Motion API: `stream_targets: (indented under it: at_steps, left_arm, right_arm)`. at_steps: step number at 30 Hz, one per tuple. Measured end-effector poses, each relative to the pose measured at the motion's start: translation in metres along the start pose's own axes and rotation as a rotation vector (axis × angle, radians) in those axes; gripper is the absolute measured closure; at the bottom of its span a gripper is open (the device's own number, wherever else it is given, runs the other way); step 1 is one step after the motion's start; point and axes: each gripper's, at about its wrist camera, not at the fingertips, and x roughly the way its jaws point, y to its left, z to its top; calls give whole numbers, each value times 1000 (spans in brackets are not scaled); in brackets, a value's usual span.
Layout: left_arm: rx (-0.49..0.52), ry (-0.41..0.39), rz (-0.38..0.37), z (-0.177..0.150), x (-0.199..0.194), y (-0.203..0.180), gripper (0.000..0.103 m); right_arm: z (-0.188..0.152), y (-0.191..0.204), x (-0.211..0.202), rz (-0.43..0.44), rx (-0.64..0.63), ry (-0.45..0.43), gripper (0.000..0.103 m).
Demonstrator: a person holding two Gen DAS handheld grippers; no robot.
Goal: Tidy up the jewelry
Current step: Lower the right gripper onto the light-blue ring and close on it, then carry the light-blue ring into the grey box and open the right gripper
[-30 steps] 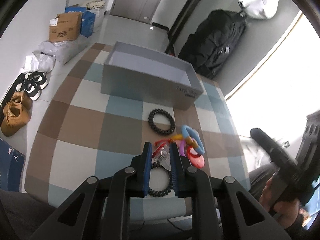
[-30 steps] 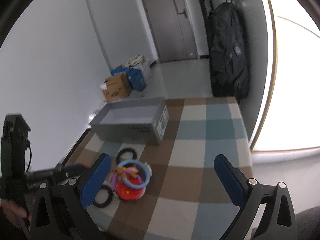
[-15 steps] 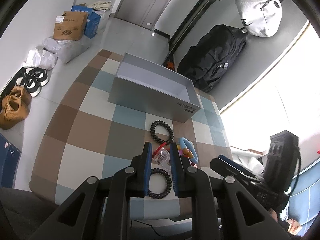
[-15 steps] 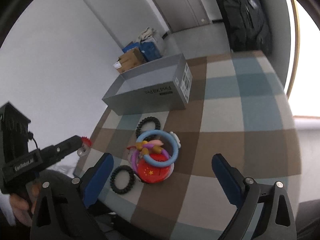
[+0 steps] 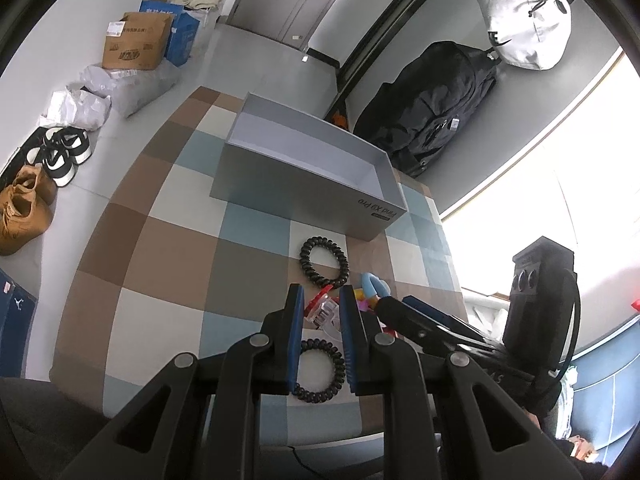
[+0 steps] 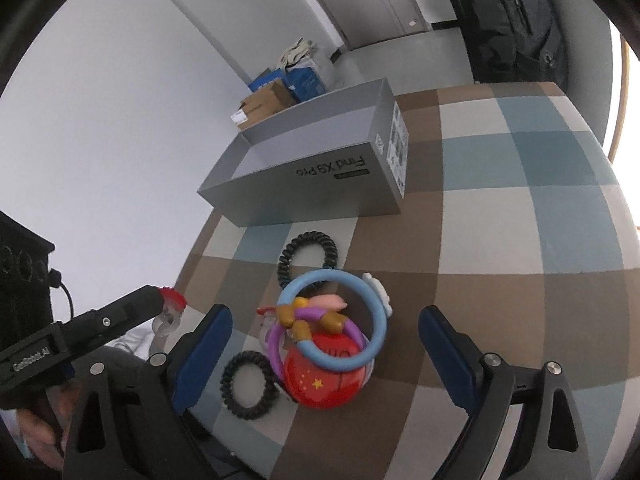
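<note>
My left gripper (image 5: 320, 300) is shut on a clear-and-red hair clip (image 5: 320, 309), held above the checked table; it also shows in the right wrist view (image 6: 170, 312). My right gripper (image 6: 324, 344) is open wide, its fingers on either side of a pile: a blue ring (image 6: 340, 320), a purple ring (image 6: 276, 340), a red badge (image 6: 324, 380). Two black spiral hair ties lie on the table, one near the box (image 6: 308, 252), one near the front edge (image 6: 248, 384). An open grey box (image 5: 304, 168) stands behind them, empty inside.
The table has a brown, blue and cream checked cloth (image 5: 168, 240). Shoes (image 5: 24, 204) and cardboard boxes (image 5: 136, 40) lie on the floor to the left. A black backpack (image 5: 436, 108) leans at the wall behind the table.
My left gripper has lifted and pulled back with the hair clip. My right gripper has come down and forward over the pile of rings, still open.
</note>
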Motion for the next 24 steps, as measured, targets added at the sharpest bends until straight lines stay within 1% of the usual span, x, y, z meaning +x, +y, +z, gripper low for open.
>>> stream_targets:
  at_steps: [3, 6, 7, 8, 11, 17, 21, 24]
  left_arm:
    - [-2, 7, 4, 1, 3, 0, 90]
    - [-2, 13, 7, 3, 5, 0, 90]
    - [-2, 16, 10, 3, 6, 0, 90]
    - [-2, 19, 11, 3, 7, 0, 90]
    - [-1, 25, 12, 5, 10, -1, 90]
    - [-2, 25, 14, 8, 13, -3, 90]
    - [6, 17, 20, 8, 11, -6, 90]
    - [7, 11, 22, 9, 10, -8, 90]
  right_arm:
    - [2, 1, 6, -35, -16, 0, 14]
    - [4, 1, 10, -62, -35, -3, 22]
    - [4, 1, 10, -70, -42, 0, 25]
    - [4, 2, 11, -78, -54, 0, 33]
    - [4, 4, 13, -70, -69, 13, 42]
    - [6, 0, 11, -55, -47, 16, 42]
    - [7, -1, 2, -44, -33, -13, 42]
    - [8, -1, -8, -25, -28, -50, 42]
